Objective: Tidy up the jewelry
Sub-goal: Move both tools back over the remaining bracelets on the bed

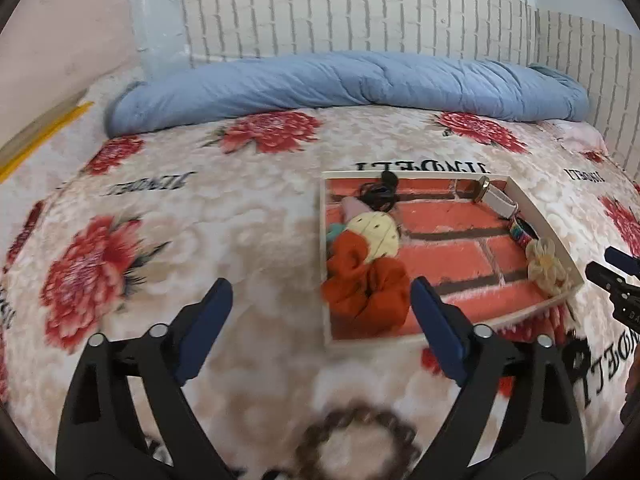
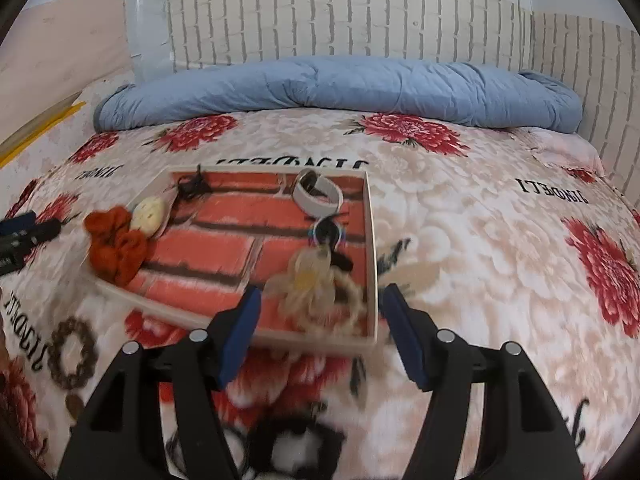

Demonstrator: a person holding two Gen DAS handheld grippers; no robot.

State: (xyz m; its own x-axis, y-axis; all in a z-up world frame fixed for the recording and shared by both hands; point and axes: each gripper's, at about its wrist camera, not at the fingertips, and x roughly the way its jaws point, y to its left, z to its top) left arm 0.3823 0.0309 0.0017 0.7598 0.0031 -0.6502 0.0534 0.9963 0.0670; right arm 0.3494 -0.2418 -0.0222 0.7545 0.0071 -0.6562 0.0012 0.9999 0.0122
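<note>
L→R. Brown bead bracelet (image 2: 74,354) lies loose on the bedspread (image 1: 248,240), just short of the tray (image 2: 374,240) near-L corner; in L wrist view it sits below and between the jaws.

L gripper (image 1: 322,300) jaws wide, nothing held, hovering above the bracelet. Likely next pick.

Tray w/ brick-print floor: orange scrunchie (image 1: 366,290) and cream scrunchie (image 1: 374,232) on L side, black hair tie (image 1: 378,194) at back, white band (image 2: 318,196) back-R, cream flower piece (image 2: 312,284) front-R.

R gripper (image 2: 320,308) jaws wide, empty, over tray front-R corner.

Advice: drop L straight down, pinch one side of the ring, not across it; soft blanket may bunch, so go shallow. Place in the bare mid-tray.
</note>
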